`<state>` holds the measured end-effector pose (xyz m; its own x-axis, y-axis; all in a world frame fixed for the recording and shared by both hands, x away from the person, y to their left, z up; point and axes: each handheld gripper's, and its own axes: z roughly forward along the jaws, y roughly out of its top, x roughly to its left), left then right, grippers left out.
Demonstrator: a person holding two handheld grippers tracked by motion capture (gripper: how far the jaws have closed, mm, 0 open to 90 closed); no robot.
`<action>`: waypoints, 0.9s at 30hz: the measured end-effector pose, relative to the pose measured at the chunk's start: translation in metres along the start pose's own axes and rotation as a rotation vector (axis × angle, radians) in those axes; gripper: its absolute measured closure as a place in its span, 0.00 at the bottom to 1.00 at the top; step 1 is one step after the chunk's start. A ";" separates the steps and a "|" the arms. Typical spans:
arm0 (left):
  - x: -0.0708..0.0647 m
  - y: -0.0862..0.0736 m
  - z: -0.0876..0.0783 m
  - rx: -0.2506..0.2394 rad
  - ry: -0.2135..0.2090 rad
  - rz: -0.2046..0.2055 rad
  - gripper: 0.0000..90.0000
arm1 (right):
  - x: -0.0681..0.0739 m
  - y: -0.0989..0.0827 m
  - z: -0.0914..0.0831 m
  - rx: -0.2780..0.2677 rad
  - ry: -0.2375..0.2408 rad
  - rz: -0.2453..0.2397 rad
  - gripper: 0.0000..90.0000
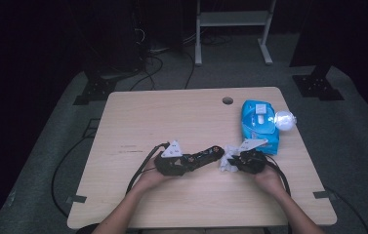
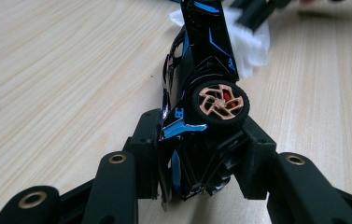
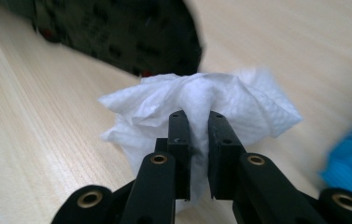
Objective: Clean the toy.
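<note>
Toy car held out toward wipe, nose-to-wipe gap nearly shut.
On the table (image 1: 137, 117), the left gripper (image 2: 197, 154) was clamped on one end of the black toy car (image 2: 201, 84), whose long axis ran left-right, free end pointing at the right gripper (image 3: 197, 123). That gripper pinched a crumpled white wipe (image 3: 239, 100) just beside the car's tip. Blue wipe pack (image 1: 258, 124) lay behind, nearer the right hand.

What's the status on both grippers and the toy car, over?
Left gripper shut on black-and-blue toy car, car tipped on its side. Right gripper shut on white wipe, at the car's far end. Blue wipes pack sits clear, beyond the right gripper.
</note>
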<state>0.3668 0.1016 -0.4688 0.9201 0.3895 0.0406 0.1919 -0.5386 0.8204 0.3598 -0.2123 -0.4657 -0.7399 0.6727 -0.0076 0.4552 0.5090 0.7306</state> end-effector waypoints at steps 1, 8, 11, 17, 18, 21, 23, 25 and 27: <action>0.000 0.000 0.001 0.009 -0.002 0.000 0.61 | -0.001 0.001 -0.007 -0.025 -0.011 0.009 0.90; -0.001 -0.001 0.003 0.003 0.013 -0.003 0.64 | 0.030 0.039 -0.026 -0.180 0.084 -0.018 0.90; -0.002 -0.002 0.003 0.005 0.019 0.013 0.64 | 0.047 0.056 -0.009 -0.197 0.140 -0.034 0.90; -0.002 -0.003 0.003 -0.011 0.011 0.009 0.64 | 0.071 0.076 0.026 -0.195 0.211 -0.050 0.90; -0.002 -0.004 0.003 -0.010 0.012 0.010 0.64 | 0.074 0.078 0.030 -0.194 0.217 -0.055 0.90; -0.002 -0.003 0.002 -0.003 0.018 0.013 0.64 | 0.076 0.079 0.035 -0.194 0.215 -0.057 0.90; -0.002 -0.003 0.002 -0.006 0.021 0.013 0.64 | 0.072 0.078 0.034 -0.200 0.212 -0.043 0.90; -0.002 -0.003 0.003 -0.006 0.023 0.015 0.64 | 0.065 0.074 0.030 -0.201 0.168 -0.018 0.90; -0.003 -0.003 0.003 -0.006 0.023 0.011 0.64 | 0.060 0.071 0.027 -0.199 0.146 -0.007 0.90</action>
<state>0.3648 0.0999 -0.4728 0.9140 0.4007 0.0631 0.1795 -0.5390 0.8229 0.3613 -0.1206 -0.4326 -0.8130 0.5774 0.0754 0.3542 0.3876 0.8510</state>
